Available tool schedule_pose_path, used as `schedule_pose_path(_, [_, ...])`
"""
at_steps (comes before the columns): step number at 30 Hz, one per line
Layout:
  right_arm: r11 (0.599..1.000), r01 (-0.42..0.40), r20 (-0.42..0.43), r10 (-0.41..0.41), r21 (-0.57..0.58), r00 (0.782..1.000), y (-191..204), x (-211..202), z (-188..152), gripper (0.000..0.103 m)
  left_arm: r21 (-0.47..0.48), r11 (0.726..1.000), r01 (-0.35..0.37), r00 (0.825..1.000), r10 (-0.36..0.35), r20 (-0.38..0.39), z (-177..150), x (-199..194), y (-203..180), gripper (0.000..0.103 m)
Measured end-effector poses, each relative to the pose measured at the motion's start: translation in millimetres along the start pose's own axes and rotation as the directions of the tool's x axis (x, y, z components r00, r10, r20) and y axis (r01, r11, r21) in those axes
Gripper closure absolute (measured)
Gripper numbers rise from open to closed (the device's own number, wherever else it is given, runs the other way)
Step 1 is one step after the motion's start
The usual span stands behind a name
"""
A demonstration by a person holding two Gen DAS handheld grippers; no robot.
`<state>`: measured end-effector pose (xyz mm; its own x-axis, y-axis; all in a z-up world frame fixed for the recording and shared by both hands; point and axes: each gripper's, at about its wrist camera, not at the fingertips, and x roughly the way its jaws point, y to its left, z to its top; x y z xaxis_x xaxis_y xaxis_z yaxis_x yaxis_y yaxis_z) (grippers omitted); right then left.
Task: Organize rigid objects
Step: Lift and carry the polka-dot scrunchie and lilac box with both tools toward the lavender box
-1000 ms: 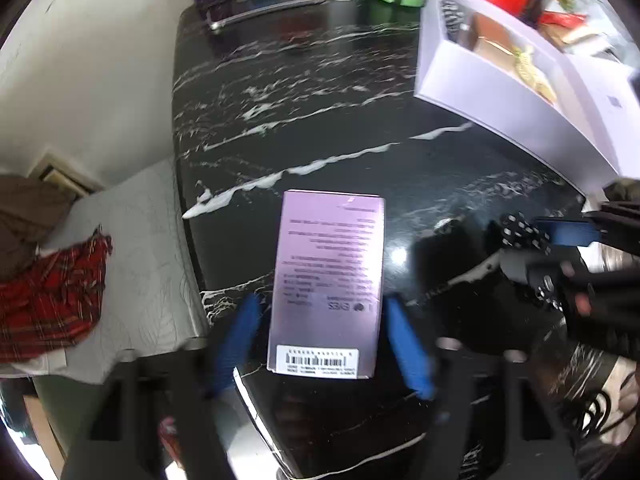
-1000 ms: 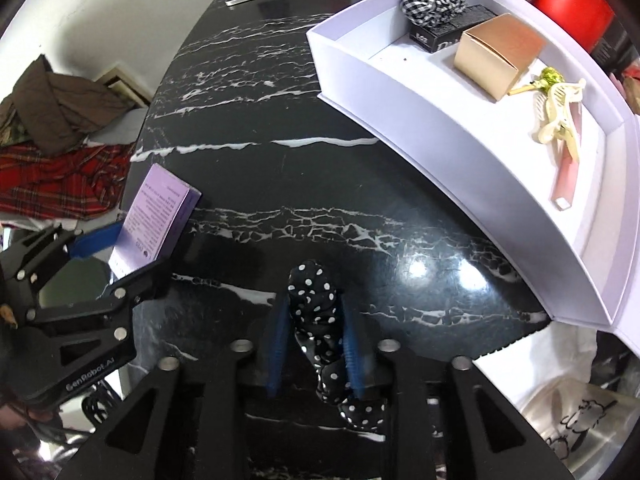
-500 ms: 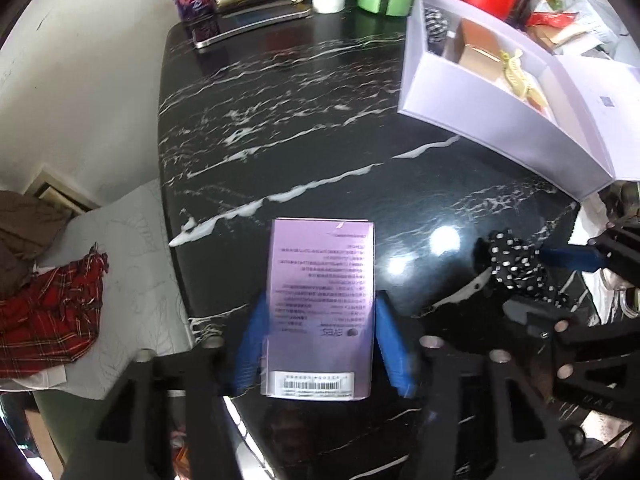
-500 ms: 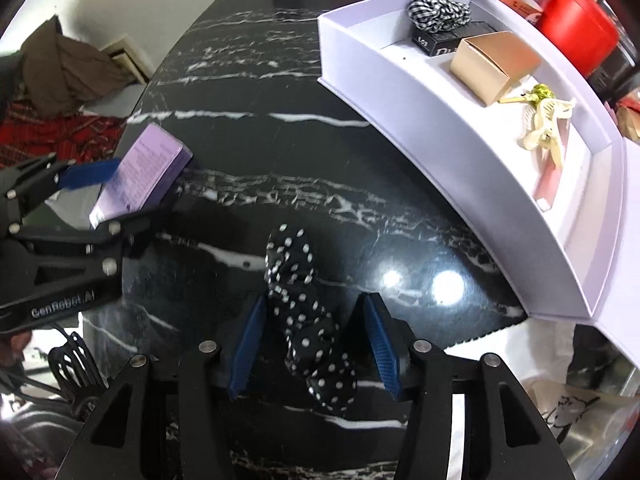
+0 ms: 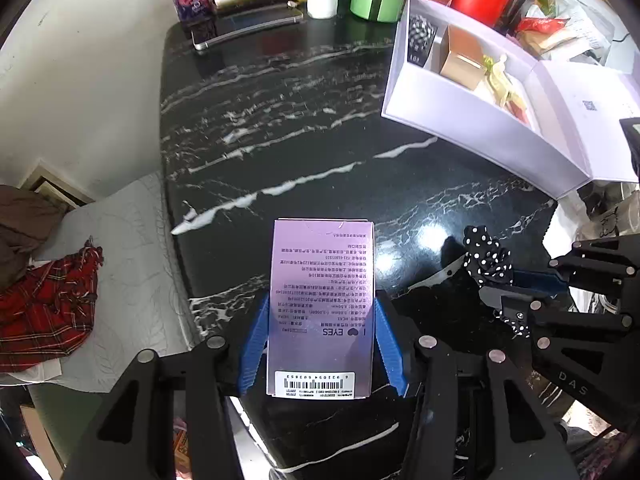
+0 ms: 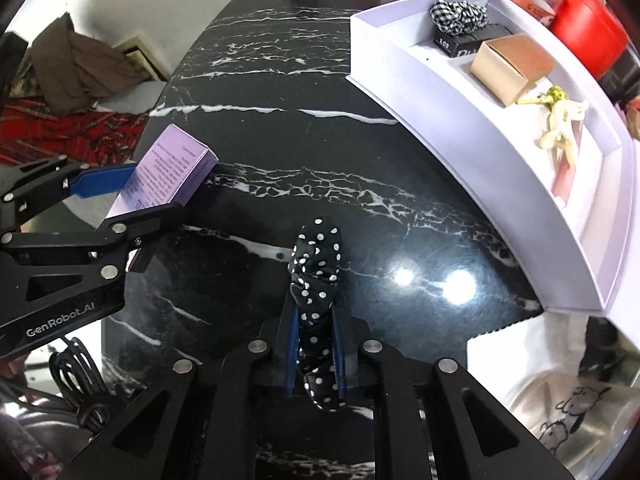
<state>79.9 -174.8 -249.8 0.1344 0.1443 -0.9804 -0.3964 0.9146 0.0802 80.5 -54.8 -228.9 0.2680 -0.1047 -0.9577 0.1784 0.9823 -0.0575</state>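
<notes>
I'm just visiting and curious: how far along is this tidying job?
Partly done. The white tray already holds a checkered scrunchie, black box, tan box and hair clip. The left gripper holds the purple box; the right gripper pinches the polka-dot scrunchie. Neither is in the tray yet.

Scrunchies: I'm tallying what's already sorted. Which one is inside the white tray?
The black-and-white checked scrunchie lies in the white tray, atop a black box; the polka-dot scrunchie is pinched in the right hand-held gripper.

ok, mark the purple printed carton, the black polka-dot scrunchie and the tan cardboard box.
purple printed carton [image 5: 322, 304], left wrist view, printed face.
black polka-dot scrunchie [image 6: 316, 264], right wrist view, bunched fabric.
tan cardboard box [image 6: 512, 66], right wrist view, top face.
</notes>
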Motion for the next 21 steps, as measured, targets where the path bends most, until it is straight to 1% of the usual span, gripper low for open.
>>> schedule_pose_path(7, [0.998,-0.045,0.022,0.044,0.034,0.999,-2,-16,-7,0.088,0.0,1.0,0.008,0.999,-0.008,0.033,4,-25,0,0.053])
schedule_pose_path(13, [0.996,-0.075,0.047,0.073,0.048,0.996,2,-30,-11,0.088,0.004,1.0,0.017,0.999,-0.017,0.043,4,-40,-1,0.053])
schedule_pose_path(21, [0.993,-0.098,0.089,0.091,0.071,0.992,-3,-54,-17,0.088,-0.002,1.0,0.015,0.998,-0.015,0.063,7,-60,-3,0.053])
